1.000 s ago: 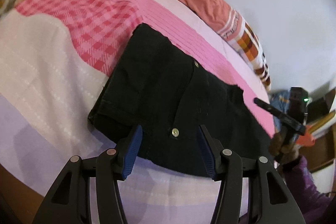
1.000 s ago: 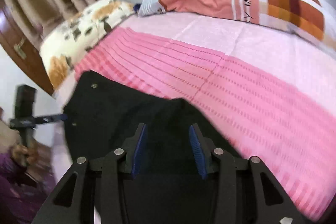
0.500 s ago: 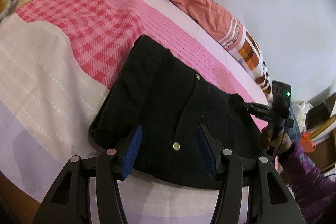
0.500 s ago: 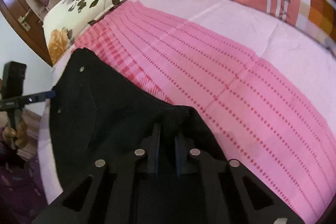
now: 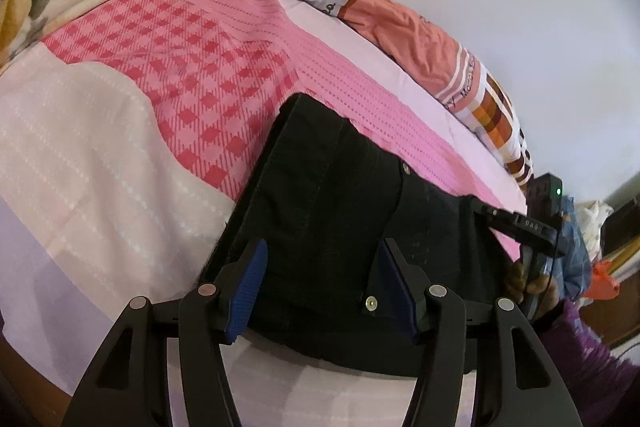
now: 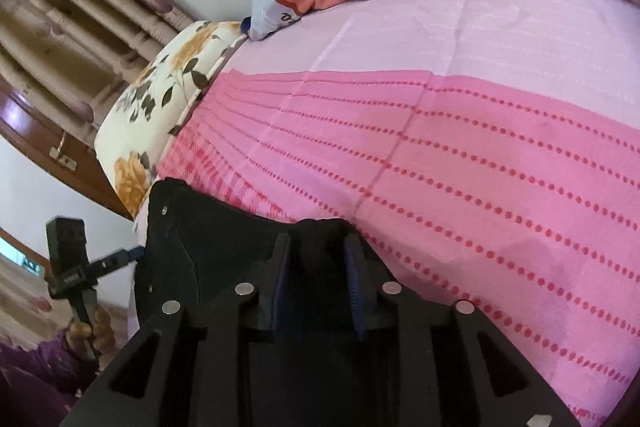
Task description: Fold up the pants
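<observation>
Pink-patterned bedding covers the bed [image 5: 168, 75], and the black pants [image 5: 340, 211] lie folded at its near edge. At that edge the left gripper [image 5: 320, 283] hovers over the waistband, jaws apart and opening, not pressing the cloth. The right gripper [image 6: 318, 279] is at the pants' far end, its narrow jaws opening with a hump of black cloth between them.

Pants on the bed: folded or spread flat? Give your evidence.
Folded. The pants form a compact block on the bed, layers stacked at the edge, no legs stretched out.
</observation>
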Demonstrator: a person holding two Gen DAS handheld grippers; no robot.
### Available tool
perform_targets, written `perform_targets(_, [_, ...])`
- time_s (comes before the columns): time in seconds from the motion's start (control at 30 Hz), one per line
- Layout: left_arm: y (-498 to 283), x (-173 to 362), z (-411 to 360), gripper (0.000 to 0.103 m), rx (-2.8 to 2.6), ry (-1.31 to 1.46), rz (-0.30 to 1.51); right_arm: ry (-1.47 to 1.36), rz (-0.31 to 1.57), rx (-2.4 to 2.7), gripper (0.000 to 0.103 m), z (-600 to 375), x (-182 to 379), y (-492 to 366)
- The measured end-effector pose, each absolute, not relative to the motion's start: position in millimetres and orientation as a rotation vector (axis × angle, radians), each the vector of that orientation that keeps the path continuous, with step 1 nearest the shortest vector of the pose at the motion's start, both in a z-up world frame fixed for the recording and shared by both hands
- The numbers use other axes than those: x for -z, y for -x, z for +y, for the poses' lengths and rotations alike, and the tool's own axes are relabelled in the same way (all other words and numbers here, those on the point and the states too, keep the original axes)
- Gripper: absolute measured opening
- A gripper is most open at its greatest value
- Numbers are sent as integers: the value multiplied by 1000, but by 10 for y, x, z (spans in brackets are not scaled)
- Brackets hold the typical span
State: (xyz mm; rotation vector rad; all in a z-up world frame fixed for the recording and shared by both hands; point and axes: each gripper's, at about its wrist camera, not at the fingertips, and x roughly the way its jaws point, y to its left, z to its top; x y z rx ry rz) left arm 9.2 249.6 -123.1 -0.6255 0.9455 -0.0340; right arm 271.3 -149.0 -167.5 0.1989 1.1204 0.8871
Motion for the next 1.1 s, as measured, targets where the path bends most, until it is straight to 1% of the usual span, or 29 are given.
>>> perform_targets(0.07, [-68, 1172, 2552, 58, -1, 609, 931, -183, 1094, -854, 26, -1503, 1595, -2668])
perform_targets(0.13, [-25, 1121, 2637, 59, -55, 577, 927, -135, 1042, -787, 29, -1547, 1481, -2617])
perform_targets(0.27, [113, 1121, 2875, 59, -81, 685, 901, -188, 966, -784, 29, -1683, 1232, -2395])
perform_targets(0.3, [155, 1143, 2915, 59, -80, 719, 906, -175, 953, -802, 34, -1658, 1180, -2289])
perform_targets(0.33, [195, 1178, 2932, 59, -68, 753, 921, -158, 946, -814, 45, -1633, 1153, -2213])
perform_targets(0.37, [230, 1205, 2933, 59, -56, 777, 936, -130, 938, -826, 50, -1587, 1127, -2088])
perform_targets(0.4, [269, 1250, 2915, 59, -35, 807, 953, -117, 937, -832, 52, -1563, 1124, -2005])
perform_targets(0.47, [333, 1363, 2837, 59, 7, 857, 998, -113, 947, -831, 52, -1553, 1137, -1881])
perform_targets(0.57, [295, 1459, 2678, 59, 62, 857, 1057, -147, 952, -825, 52, -1608, 1151, -1763])
perform_targets(0.63, [232, 1423, 2580, 59, 84, 813, 1048, -181, 959, -818, 52, -1653, 1158, -1709])
perform_targets(0.67, [168, 1392, 2516, 58, 72, 748, 1056, -196, 966, -814, 52, -1675, 1163, -1690])
perform_targets(0.73, [77, 1360, 2453, 56, 52, 684, 1069, -220, 969, -803, 52, -1727, 1171, -1625])
perform_targets(0.77, [62, 1338, 2456, 50, 42, 670, 1063, -227, 971, -801, 52, -1741, 1173, -1594])
perform_targets(0.8, [48, 1304, 2465, 28, 25, 649, 1058, -232, 974, -792, 52, -1768, 1187, -1558])
perform_targets(0.97, [-37, 1074, 2379, 26, 11, 524, 999, -274, 1003, -727, 52, -1949, 1360, -1461])
perform_targets(1.03, [-74, 1080, 2405, 26, 13, 507, 989, -324, 1023, -705, 52, -2046, 1448, -1442])
perform_targets(1.1, [-107, 1242, 2437, 26, -4, 495, 1039, -348, 1030, -692, 52, -2111, 1476, -1433])
